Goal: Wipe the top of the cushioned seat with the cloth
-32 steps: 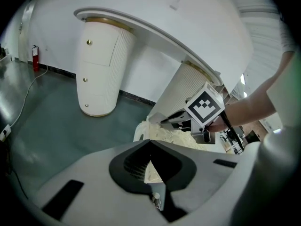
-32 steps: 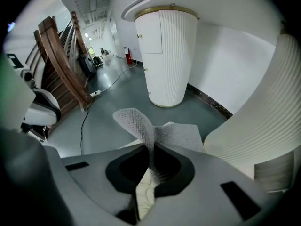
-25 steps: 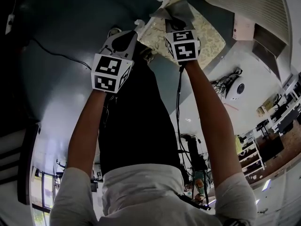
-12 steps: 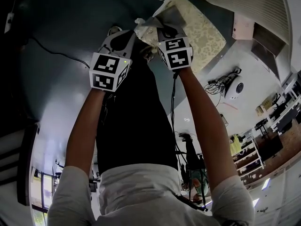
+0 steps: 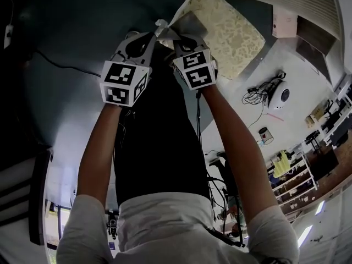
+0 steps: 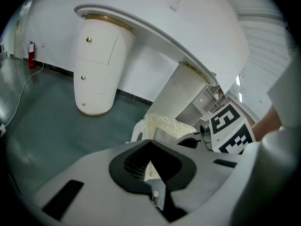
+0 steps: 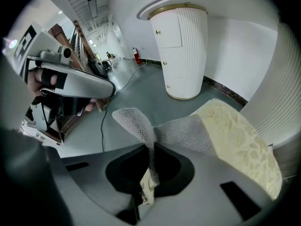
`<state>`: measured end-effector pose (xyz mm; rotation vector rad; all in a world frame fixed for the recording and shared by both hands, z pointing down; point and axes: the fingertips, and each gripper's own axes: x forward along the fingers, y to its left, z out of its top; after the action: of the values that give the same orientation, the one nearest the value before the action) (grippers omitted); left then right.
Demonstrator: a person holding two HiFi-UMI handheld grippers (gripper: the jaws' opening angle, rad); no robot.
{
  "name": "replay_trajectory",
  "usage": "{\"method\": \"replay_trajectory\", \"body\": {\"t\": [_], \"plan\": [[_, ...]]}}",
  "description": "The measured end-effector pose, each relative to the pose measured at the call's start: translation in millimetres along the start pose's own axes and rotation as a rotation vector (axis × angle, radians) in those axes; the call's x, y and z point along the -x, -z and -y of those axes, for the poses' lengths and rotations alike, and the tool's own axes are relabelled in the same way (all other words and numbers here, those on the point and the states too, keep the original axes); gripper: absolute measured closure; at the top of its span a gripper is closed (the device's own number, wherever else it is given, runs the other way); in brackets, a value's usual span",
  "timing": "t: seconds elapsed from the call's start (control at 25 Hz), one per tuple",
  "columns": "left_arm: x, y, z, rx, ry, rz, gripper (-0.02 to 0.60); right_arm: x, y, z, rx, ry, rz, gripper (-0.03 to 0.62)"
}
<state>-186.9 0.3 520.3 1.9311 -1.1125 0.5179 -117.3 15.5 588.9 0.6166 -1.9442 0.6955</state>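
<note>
Beside the cushioned seat [image 5: 231, 32], outstretched right claw [image 7: 150, 149] pinching cloth [image 7: 181, 133], left claw [image 6: 150, 142] closed.

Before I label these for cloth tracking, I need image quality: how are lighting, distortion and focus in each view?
Head view: heavy fisheye bend, floor dark at left, bright at right, cushioned seat evenly lit. Left gripper view: black vignetted corners, near foreground soft. Right gripper view: cloth weave crisp, corners dark.

White ribbed pedestal [image 6: 101, 69] stands on teal floor [image 6: 47, 126] (glossy).
</note>
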Motion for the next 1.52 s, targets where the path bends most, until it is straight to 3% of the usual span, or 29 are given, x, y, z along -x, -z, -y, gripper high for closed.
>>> {"method": "replay_trajectory", "body": {"t": [0.28, 0.52, 1.52], "plan": [[-11.6, 8.5, 15.6, -0.017, 0.024, -0.015, 0.568, 3.7, 22.2, -15.7, 0.050, -0.042, -0.022, 0.574], [-13.3, 17.6, 21.0, -0.043, 0.044, -0.034, 0.568, 5.0, 32.8, -30.6, 0.043, -0.027, -0.003, 0.574], [-71.6, 38.5, 113.9, -0.223, 0.181, -0.187, 0.568, 46.1, 102.3, 19.1, -0.214, 0.008, 0.080, 0.574]]}}
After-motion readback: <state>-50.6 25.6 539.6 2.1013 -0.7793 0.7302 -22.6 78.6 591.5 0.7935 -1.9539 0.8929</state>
